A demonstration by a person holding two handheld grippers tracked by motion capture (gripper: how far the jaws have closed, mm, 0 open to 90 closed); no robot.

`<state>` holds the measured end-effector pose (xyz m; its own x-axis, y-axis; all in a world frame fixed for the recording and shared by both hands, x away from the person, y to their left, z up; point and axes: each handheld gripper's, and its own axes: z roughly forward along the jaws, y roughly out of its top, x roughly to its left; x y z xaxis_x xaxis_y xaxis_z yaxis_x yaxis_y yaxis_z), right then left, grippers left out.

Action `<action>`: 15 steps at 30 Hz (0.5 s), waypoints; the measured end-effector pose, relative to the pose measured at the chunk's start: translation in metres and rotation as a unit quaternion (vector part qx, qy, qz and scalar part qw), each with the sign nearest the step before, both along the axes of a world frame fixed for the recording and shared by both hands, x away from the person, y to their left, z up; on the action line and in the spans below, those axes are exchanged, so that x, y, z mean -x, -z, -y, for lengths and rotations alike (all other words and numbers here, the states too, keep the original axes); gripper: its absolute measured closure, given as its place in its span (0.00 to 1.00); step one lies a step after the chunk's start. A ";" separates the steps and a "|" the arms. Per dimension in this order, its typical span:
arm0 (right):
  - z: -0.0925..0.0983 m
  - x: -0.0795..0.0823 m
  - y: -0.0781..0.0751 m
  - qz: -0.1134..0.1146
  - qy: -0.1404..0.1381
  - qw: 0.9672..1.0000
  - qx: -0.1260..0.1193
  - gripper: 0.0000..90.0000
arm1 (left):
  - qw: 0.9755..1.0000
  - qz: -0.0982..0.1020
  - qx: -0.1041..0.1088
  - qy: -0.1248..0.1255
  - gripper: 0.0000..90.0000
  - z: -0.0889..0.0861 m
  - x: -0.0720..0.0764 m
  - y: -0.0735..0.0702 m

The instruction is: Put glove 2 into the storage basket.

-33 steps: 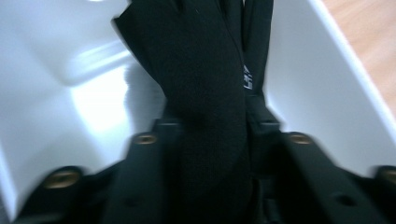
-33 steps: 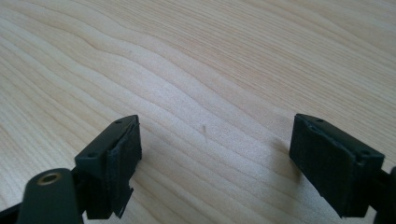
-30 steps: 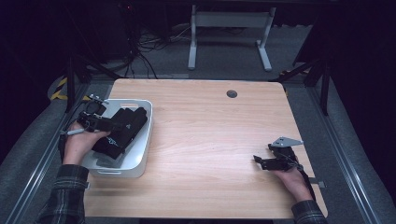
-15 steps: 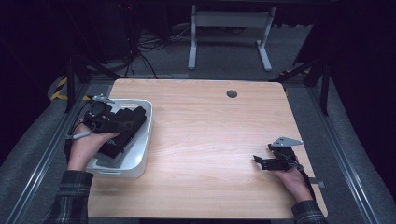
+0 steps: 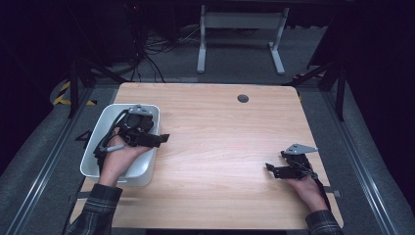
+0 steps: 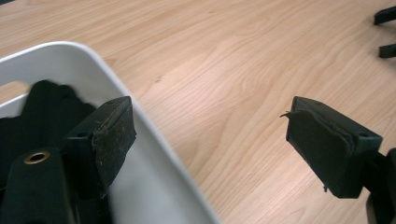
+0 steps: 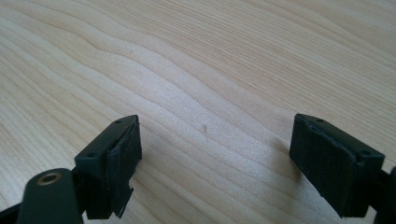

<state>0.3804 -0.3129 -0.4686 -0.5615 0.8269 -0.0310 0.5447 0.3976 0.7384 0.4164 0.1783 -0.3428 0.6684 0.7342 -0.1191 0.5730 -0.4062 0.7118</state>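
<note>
Pulling the left gripper (image 5: pixel 155 139) out over the rim of the white plastic tub (image 5: pixel 98 142); jaws just opened, empty. Black cloth item (image 6: pixel 44 105) sits in the tub. Right gripper (image 5: pixel 272 169) open, empty, parked on the wooden bench (image 5: pixel 220 137). Next: find another item.

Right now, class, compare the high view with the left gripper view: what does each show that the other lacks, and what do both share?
The high view alone gives both hands, the left hand over the white bin, and the floor. The left gripper view alone gives its open fingers close up, astride the bin's rim, and dark cloth inside. Both share the bin and wooden table.
</note>
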 end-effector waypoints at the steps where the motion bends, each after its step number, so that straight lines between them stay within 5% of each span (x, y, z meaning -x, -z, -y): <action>1: 0.000 0.000 0.000 0.000 0.000 1.000 0.000 0.19 | 1.000 0.002 0.003 0.003 0.18 0.004 0.001 0.001; 15: -0.001 0.000 0.000 0.000 -0.002 1.000 0.000 0.19 | 0.998 0.008 0.019 0.057 0.18 0.068 0.014 0.029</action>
